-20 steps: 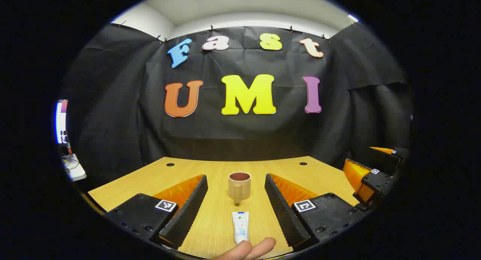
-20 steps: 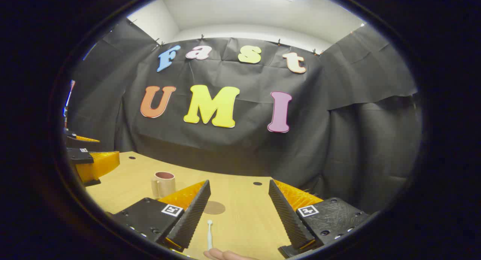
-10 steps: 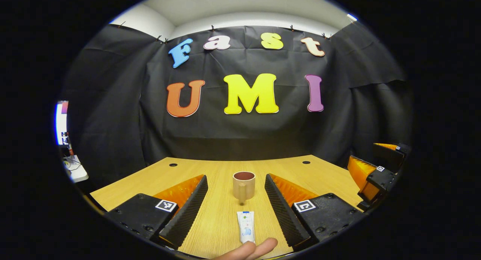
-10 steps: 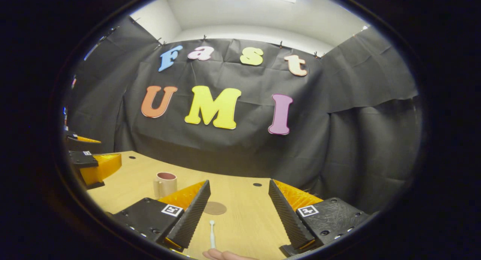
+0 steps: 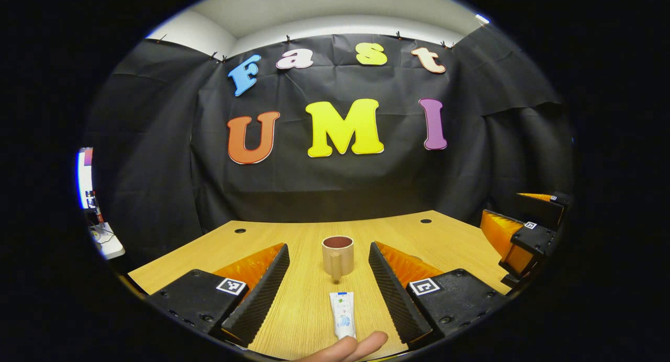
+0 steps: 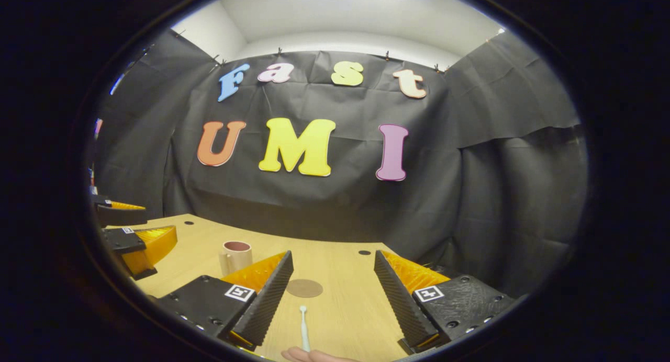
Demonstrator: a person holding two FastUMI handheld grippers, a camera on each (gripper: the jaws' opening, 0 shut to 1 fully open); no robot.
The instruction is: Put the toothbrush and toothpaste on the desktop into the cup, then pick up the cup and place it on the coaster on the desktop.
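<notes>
Toothpaste (image 5: 343, 320) flat on desk (image 5: 309, 309) between my left claw's (image 5: 328, 286) parted fingers; toothbrush (image 6: 303, 328) between right claw's (image 6: 333, 294), also apart. Cup (image 5: 337, 256) off coaster (image 6: 304, 287). Judging: pickup stage, close on toothpaste next.

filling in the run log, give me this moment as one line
left tool: open, toothpaste between fingers | right tool: open, toothbrush between fingers | cup: empty, upright on desktop | coaster: bare

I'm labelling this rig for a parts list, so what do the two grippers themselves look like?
In the left gripper view, the left gripper has two wedge-shaped fingers with ridged inner faces, each on a dark blocky base carrying a small square black-and-white marker. In the right gripper view, the right gripper is built the same way. Bare fingertips show at the bottom edge; no sleeve or cable is visible.
</notes>
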